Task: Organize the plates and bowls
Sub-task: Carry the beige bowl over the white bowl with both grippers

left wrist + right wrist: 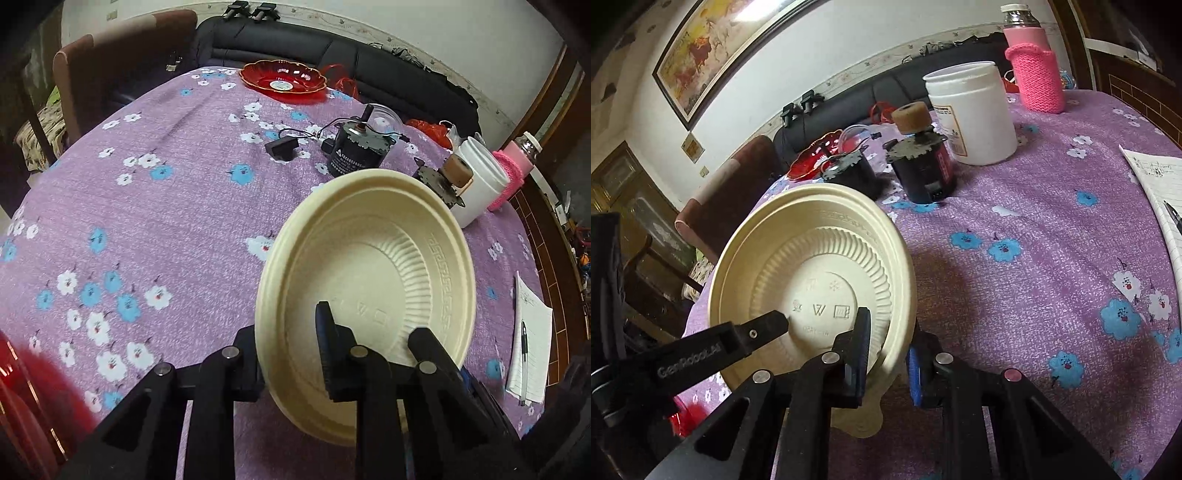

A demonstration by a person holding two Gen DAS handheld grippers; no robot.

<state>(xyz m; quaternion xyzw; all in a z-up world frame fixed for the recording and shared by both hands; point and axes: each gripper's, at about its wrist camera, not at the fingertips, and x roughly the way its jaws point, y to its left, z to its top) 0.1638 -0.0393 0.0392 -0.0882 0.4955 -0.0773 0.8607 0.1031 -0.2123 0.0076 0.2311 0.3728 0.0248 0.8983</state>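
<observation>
— Bowl [365,280] position? 
— Tilted above the counter [155,206], both tools clamped on its near rim: left tool [291,350] and right tool [886,354]. 
— Destination? 
— Probably the red dish [282,79], far across; left tool looks nearer.

Hidden, cropped and blurred parts across the two wrist views

In the left wrist view the cream bowl [369,280] hides the lower part of the black motor [351,155] and much of the toothed metal piece beside the white jar [476,181]; a blurred red shape [33,384] at the table's near-left corner is cut by the frame, and the notepad [530,343] writing is too small to read. In the right wrist view the bowl's near rim is hidden behind the right gripper [886,354], the notepad [1160,184] is cropped, and the red dish [812,157] is largely hidden behind the motors.
</observation>
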